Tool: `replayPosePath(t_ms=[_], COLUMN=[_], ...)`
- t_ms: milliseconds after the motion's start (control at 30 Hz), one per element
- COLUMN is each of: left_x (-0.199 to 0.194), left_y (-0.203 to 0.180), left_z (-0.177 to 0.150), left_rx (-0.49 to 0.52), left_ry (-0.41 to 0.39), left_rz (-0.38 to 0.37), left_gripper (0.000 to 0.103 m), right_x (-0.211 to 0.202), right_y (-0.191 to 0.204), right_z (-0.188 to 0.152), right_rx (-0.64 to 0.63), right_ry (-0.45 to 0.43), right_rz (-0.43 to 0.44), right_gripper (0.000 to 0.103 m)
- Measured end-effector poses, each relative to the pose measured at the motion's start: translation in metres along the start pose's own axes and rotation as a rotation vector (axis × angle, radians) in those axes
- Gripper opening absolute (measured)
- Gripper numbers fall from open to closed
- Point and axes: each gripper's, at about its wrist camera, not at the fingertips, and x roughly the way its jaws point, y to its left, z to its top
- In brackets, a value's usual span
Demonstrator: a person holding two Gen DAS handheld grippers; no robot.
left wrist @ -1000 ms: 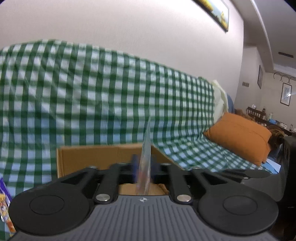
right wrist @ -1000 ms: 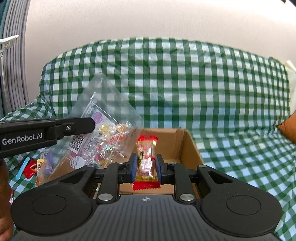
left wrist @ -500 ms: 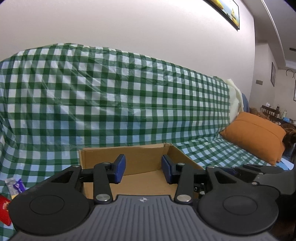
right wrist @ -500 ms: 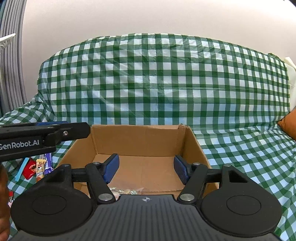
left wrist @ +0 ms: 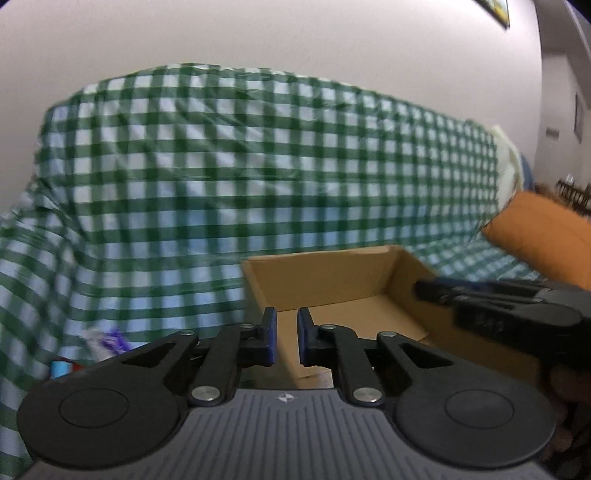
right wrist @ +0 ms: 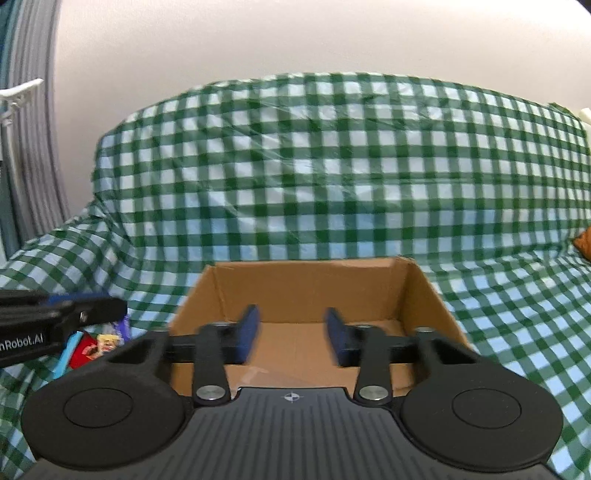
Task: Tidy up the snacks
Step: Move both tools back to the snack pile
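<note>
The cardboard box (right wrist: 314, 291) sits open-topped on the sofa seat, at twelve o'clock of the right gripper (right wrist: 291, 334) and toward one o'clock of the left gripper (left wrist: 284, 339). A clear wrapper (right wrist: 266, 374) lies on the box floor near its front wall, partly hidden by the right tool's body.

The left gripper's jaws are closing, down to a narrow gap, with nothing between the blue pads (left wrist: 270, 336). It hangs over the box's left front corner. The right gripper's jaws are closing too; the blurred frame shows them fairly wide apart and empty, above the near edge of the box.

In the left wrist view the right gripper's black fingers reach in at three o'clock, over the box's right wall (left wrist: 417, 284). In the right wrist view the left tool, with white lettering on its side, crosses in at nine o'clock and covers part of the loose snacks (right wrist: 99, 341): red, yellow, purple and light blue packets lying on the cloth just left of the box.

A green-and-white checked cloth (right wrist: 332, 177) covers the sofa's seat, back and arm. An orange cushion (left wrist: 543, 236) lies at the right end. Behind is a plain pale wall (right wrist: 258, 37), with a grey curtain (right wrist: 26, 147) at ten o'clock and a framed picture (left wrist: 496, 11) high at one o'clock in the left wrist view.
</note>
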Motion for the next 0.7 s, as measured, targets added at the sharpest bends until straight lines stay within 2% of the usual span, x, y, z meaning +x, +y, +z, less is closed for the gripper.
replayPosePath(t_ms=[67, 233, 300, 400, 433, 467, 500, 567, 700], left_x=[-0.007, -0.015, -0.014, -0.007, 0.002, 0.010, 0.010, 0.008, 0.009], left_y=[0.016, 0.067, 0.090, 0.125, 0.134, 0.139, 0.147, 0.167, 0.195], left_z=[0.011, 0.024, 0.016, -0.022, -0.034, -0.038, -0.039, -0.039, -0.048], left_rx=[0.027, 0.083, 0.048, -0.047, -0.056, -0.048, -0.062, -0.146, -0.246], left_ry=[0.005, -0.007, 0.001, 0.047, 0.137, 0.198, 0.196, 0.188, 0.229], left_rz=[0.025, 0.120, 0.151, 0.197, 0.217, 0.281, 0.313, 0.314, 0.362], left_gripper=[0.012, 0.012, 0.012, 0.012, 0.001, 0.000, 0.000, 0.000, 0.000], right_x=[-0.003, -0.007, -0.005, -0.002, -0.002, -0.002, -0.001, -0.001, -0.005], right_y=[0.005, 0.018, 0.021, 0.026, 0.028, 0.031, 0.036, 0.046, 0.074], right_z=[0.001, 0.002, 0.001, -0.002, -0.003, -0.004, -0.005, -0.007, -0.009], right_rx=[-0.001, -0.028, -0.027, -0.013, -0.010, -0.011, -0.015, -0.034, -0.116], right_ry=[-0.018, -0.038, -0.027, -0.007, -0.001, 0.004, 0.010, 0.014, -0.008], right_rz=[0.023, 0.068, 0.075, 0.087, 0.094, 0.101, 0.111, 0.134, 0.205], right_gripper=[0.016, 0.016, 0.016, 0.016, 0.017, 0.017, 0.017, 0.017, 0.017])
